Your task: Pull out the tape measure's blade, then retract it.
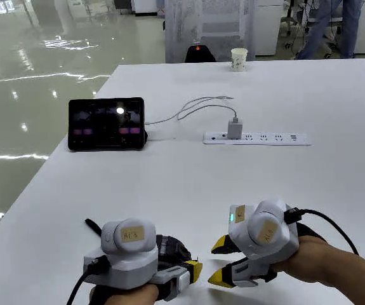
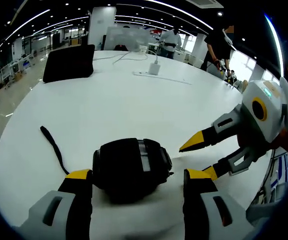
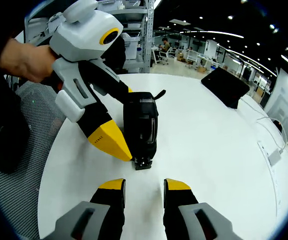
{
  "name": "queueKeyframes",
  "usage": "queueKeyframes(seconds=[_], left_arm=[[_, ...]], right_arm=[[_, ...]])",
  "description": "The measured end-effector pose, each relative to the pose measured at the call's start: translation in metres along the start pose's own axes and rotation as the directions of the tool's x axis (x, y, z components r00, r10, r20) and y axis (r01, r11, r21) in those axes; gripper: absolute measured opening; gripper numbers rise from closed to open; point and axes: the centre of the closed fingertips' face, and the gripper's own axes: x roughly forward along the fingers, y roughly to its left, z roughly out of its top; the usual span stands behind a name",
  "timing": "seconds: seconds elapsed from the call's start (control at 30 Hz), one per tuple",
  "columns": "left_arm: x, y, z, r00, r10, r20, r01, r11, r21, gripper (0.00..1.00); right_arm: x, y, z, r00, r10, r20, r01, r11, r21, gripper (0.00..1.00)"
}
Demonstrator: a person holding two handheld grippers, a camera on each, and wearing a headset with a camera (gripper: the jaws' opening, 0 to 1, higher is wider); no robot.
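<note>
Nearby on the white surface (image 1: 188, 184), two grippers closed in on a black tape measure (image 3: 140, 122).
At left its wrist strap (image 2: 53, 147) trailed across the surface; the left gripper (image 2: 138, 176) had its jaws spread around the case, one tip against it, a slight gap at the other. The right gripper (image 3: 144, 187) faced the case's hook end, close by, jaws parted and holding nothing.

Tape measure (image 1: 172, 248) — largely hidden.

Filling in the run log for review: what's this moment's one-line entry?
left gripper: jaws open around tape measure on table | right gripper: jaws open, facing blade hook | stage: pull-out not begun
</note>
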Motion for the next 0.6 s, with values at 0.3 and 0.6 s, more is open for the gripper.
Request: queueKeyframes(seconds=[0.3, 0.6], left_arm=[[-0.008, 0.002, -0.005, 0.9999, -0.006, 0.012, 0.006, 1.0, 0.02, 0.73], [-0.014, 0.006, -0.01, 0.9998, -0.012, 0.017, 0.012, 0.999, 0.05, 0.74]], right_arm=[[-0.017, 0.001, -0.009, 0.9979, -0.062, 0.019, 0.06, 0.996, 0.06, 0.33], [-0.033, 0.004, -0.019, 0.9926, -0.116, 0.037, 0.11, 0.986, 0.126, 0.37]])
